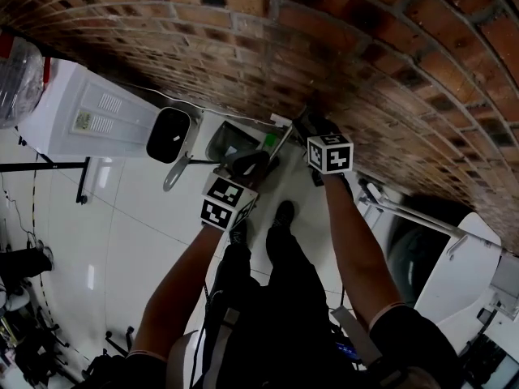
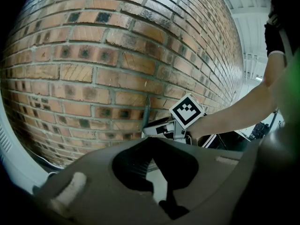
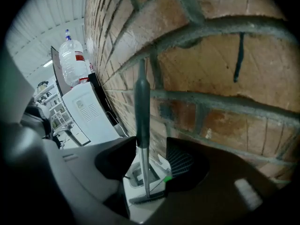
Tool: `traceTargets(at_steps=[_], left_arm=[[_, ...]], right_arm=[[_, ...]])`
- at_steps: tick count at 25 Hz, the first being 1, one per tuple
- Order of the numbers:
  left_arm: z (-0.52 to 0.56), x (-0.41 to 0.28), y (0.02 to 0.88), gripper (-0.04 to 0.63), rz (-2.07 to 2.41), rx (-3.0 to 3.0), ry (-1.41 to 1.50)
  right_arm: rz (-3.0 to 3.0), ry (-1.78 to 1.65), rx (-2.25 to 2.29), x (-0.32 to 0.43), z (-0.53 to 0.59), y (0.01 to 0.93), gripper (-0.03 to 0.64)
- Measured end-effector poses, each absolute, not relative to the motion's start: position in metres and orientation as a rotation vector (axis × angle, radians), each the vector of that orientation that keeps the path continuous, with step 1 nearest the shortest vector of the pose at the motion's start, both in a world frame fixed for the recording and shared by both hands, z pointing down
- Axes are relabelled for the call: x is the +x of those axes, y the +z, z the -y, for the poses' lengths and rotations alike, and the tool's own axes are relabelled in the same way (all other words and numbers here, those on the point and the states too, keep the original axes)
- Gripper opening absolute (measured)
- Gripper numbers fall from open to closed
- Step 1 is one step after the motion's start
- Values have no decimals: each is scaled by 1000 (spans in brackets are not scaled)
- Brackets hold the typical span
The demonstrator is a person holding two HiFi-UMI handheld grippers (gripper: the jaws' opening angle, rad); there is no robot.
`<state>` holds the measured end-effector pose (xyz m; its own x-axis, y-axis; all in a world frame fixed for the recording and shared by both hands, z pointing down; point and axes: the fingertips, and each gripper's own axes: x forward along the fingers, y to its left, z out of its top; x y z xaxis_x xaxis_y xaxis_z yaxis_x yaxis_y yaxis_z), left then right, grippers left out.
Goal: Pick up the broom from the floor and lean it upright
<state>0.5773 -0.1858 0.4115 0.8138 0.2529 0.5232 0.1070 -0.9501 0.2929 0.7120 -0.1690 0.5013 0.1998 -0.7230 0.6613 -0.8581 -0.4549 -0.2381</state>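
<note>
The broom stands upright, its grey grip (image 3: 142, 102) against the brick wall (image 3: 225, 78) and its head (image 3: 146, 198) on the floor below. My right gripper (image 3: 147, 162) is open; the metal shaft runs between the jaws without either pad pressing on it. In the head view the right gripper (image 1: 315, 126) is up at the wall beside the broom handle (image 1: 281, 146). My left gripper (image 1: 246, 165) hangs a little lower and to the left, shut with nothing in it. The left gripper view looks past the left gripper (image 2: 152, 159) to the right gripper's marker cube (image 2: 186, 110) and the broom handle (image 2: 146, 109).
A grey dustpan-like box (image 1: 231, 143) with a green part sits at the wall's foot by the broom head. A white cabinet (image 1: 89, 112) stands at the left, with a water bottle (image 3: 74, 57) on top. A white machine (image 1: 454, 258) is at the right. The person's shoes (image 1: 284, 214) are on the white floor.
</note>
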Motion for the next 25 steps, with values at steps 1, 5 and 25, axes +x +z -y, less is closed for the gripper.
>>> traceTargets(at_steps=[1,5,25], left_arm=[[185,577,409,0,-281,2752,842],[180,574,395,0,-306,2768,814],[176,551,300,0,-438,2850,609]], right_arm=[[1523,1094,2295,710,166,498,202],[1507,1077,2334,694,153,481,198],[1619,713,2520,607,136,318,5]])
